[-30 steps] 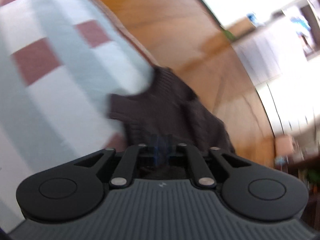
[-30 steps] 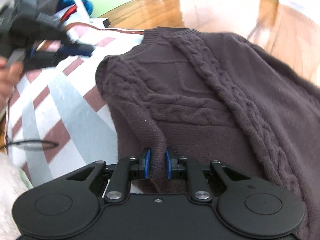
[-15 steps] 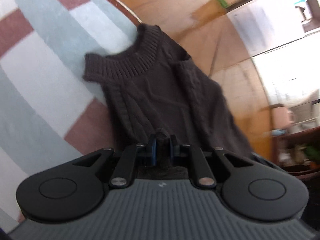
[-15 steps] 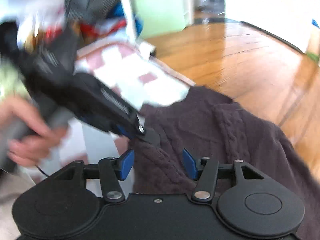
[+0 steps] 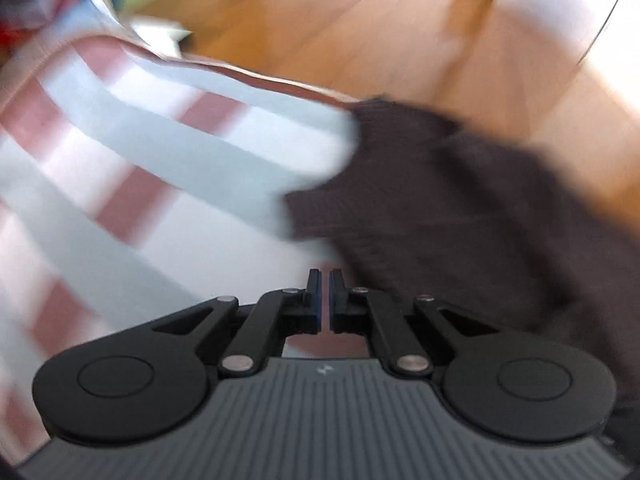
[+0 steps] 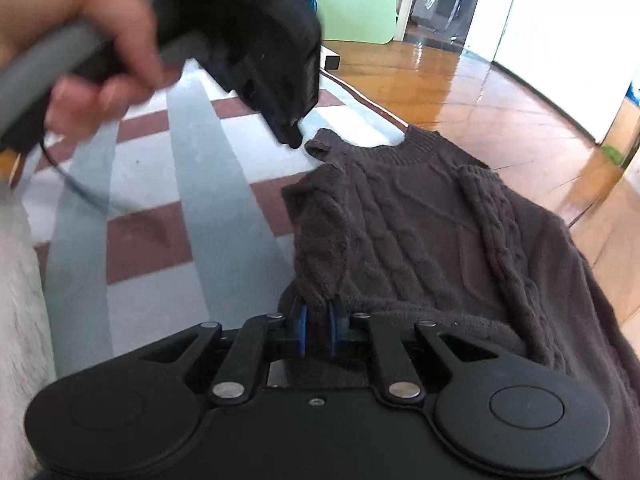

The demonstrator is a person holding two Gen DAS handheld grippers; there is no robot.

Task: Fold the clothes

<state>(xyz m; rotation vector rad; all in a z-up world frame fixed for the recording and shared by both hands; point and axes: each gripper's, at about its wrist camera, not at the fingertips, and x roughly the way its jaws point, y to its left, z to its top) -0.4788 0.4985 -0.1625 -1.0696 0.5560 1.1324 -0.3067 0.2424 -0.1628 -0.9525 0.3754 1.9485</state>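
While your right tool is closing on a bunched bit of the near edge of the sweater, with knit pinched between the blue pads, your left tool is squeezed down to a sliver with nothing in it. You can see the bedspread straight through the gap in the left view.

The sweater's lying on the right side of that striped bedspread, collar at the far end, and its right part hangs out over the edge toward the wood floor. From the right view your left hand hovers with its tool tip just beside the little flap near the collar, not touching as far as I can tell.

Progress-wise I'd call this early. The left side looks turned in over the body, but the rest is still spread out, no tidy stack yet. You've probably got the other side and the bottom-to-top fold left. Left view's pretty blurry, so take that with salt.
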